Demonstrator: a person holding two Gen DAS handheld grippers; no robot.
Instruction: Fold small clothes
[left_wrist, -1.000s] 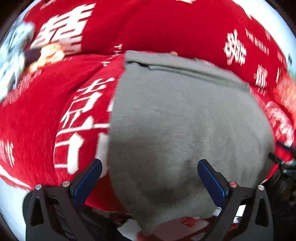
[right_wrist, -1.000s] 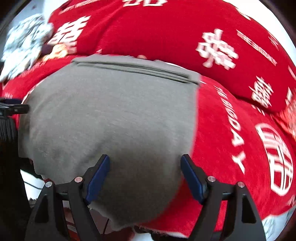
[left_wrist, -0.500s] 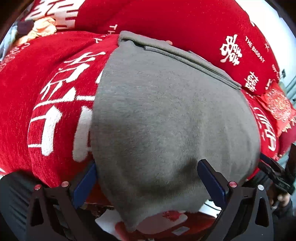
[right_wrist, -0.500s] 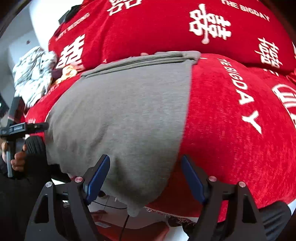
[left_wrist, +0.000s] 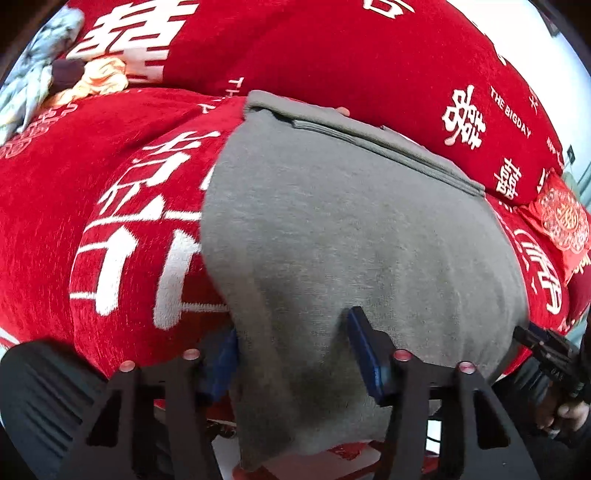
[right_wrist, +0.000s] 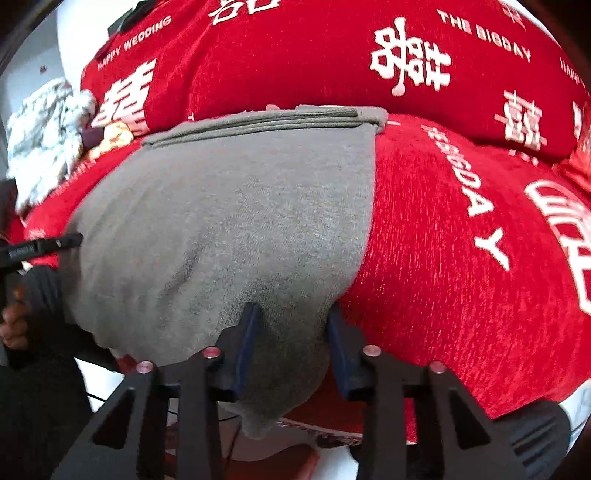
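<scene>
A grey garment (left_wrist: 351, 229) lies flat on the red seat cushion (left_wrist: 110, 184), its far edge folded into a thick band and its near edge hanging over the cushion's front. My left gripper (left_wrist: 291, 325) straddles the garment's near left corner. Its jaws are closing with the cloth between them, and the left finger is partly hidden behind the cloth edge. In the right wrist view the same garment (right_wrist: 240, 206) droops over the seat cushion (right_wrist: 461, 258). My right gripper (right_wrist: 292, 308) is closing around the near right corner, and the cloth creases beside its left finger.
The red backrest (left_wrist: 369, 66) with white characters rises behind the garment. A pale patterned heap of clothes (left_wrist: 33, 74) and an orange cloth (left_wrist: 99, 77) lie at the far left. A small embroidered red cushion (left_wrist: 561, 218) sits at the right. A person's hand (right_wrist: 14, 317) shows at the left.
Both grippers' jaws have narrowed from wide apart to close around the garment's near corners. Both have sunk slightly toward the cushion's front edge.
</scene>
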